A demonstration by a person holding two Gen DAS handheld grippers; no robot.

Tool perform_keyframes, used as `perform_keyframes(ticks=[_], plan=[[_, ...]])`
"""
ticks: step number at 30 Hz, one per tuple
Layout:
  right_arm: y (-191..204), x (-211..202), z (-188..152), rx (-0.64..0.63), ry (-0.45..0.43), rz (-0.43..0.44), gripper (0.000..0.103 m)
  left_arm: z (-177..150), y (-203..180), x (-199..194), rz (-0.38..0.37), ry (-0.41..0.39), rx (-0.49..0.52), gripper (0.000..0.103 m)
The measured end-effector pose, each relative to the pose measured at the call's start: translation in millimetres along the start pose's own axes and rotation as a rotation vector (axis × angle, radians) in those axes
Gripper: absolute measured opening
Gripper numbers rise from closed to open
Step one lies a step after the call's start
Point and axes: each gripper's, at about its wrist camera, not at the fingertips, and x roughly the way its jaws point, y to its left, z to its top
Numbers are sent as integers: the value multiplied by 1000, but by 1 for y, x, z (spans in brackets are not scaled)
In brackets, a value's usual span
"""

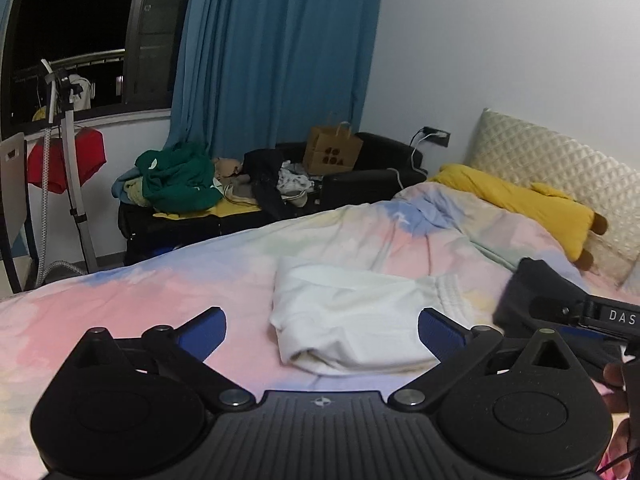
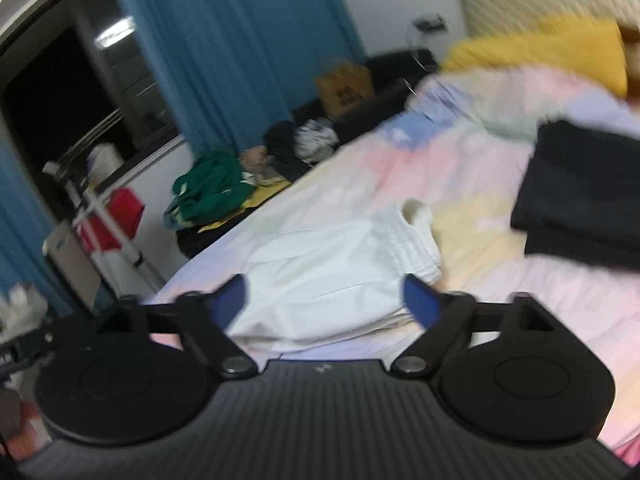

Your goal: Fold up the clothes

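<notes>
Both units stood clear of the work. Left hand-held gripper (image 1: 322, 330): jaws spread wide, nothing between the blue pads, held above the bed (image 1: 120, 304). Right hand-held gripper (image 2: 326, 300): likewise wide and empty; its view was badly smeared, so fine detail there is uncertain. The white garment (image 1: 352, 312) lay folded into a compact stack on the pastel duvet, ahead of both grippers and touched by neither; judged released because this fold looks finished. A dark folded garment (image 2: 584, 196) sat on the duvet to the right of the white one, apart from it, probably the start of a finished pile. In the left view the other gripper's black body (image 1: 560, 300) crossed the right edge, partly hiding that dark item. Beyond the bed: a black sofa (image 1: 360, 184) heaped with unfolded clothes, among them a green garment (image 1: 180, 178), presumably the remaining stock; a brown paper bag (image 1: 330, 152); a blue curtain (image 1: 280, 52); a yellow pillow (image 1: 516, 196) at the headboard. Nothing blocked the reach across the duvet.
</notes>
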Motion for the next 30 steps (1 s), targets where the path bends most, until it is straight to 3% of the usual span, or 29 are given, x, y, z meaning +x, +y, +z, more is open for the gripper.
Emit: perform_keyframes(ticks=[5, 12, 21, 30], plan=[[31, -45, -24, -114, -76, 2, 93, -37, -5, -44, 35, -47, 21, 103], [59, -67, -70, -218, -127, 14, 93, -81, 10, -80, 65, -92, -42, 103], [75, -61, -109, -271, -174, -3, 93, -103, 28, -101, 141, -153, -30, 103], [79, -54, -130, -324, -186, -53, 93, -120, 26, -102, 159, -135, 10, 103]])
